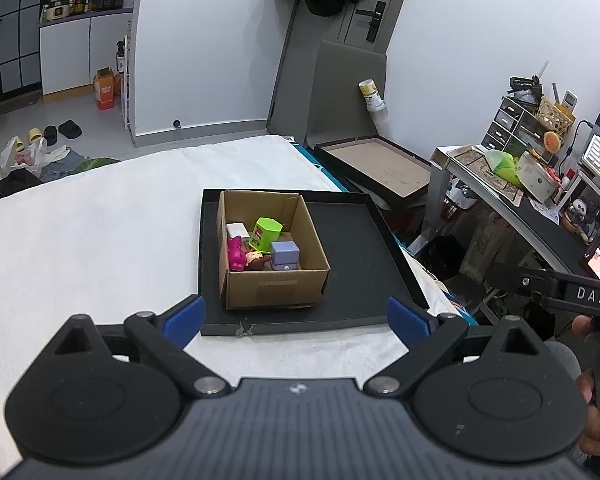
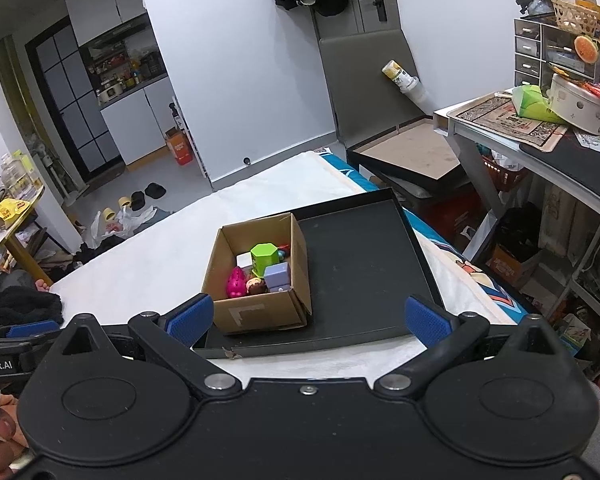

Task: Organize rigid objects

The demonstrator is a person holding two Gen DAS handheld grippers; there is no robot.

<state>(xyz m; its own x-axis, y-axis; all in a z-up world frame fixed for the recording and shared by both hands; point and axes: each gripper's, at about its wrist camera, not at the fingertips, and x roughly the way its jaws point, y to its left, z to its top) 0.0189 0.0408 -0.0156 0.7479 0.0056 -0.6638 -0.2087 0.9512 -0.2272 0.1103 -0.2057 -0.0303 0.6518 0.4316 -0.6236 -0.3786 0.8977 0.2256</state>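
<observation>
On the bed, both the left tool point(image 1: 294, 316) and the right tool point(image 2: 309, 314) are hovering with fingers apart and empty, probably because the toys are sitting gathered inside the cardboard box point(image 1: 274, 284) on the black tray point(image 1: 352, 248).

Before you the tray point(image 1: 352, 240) lies on the bed point(image 1: 100, 220); the cardboard box point(image 1: 276, 286) stands in its left part; several small toys point(image 1: 260, 246) lie inside the box; right of the bed stands the desk point(image 1: 540, 216).
</observation>
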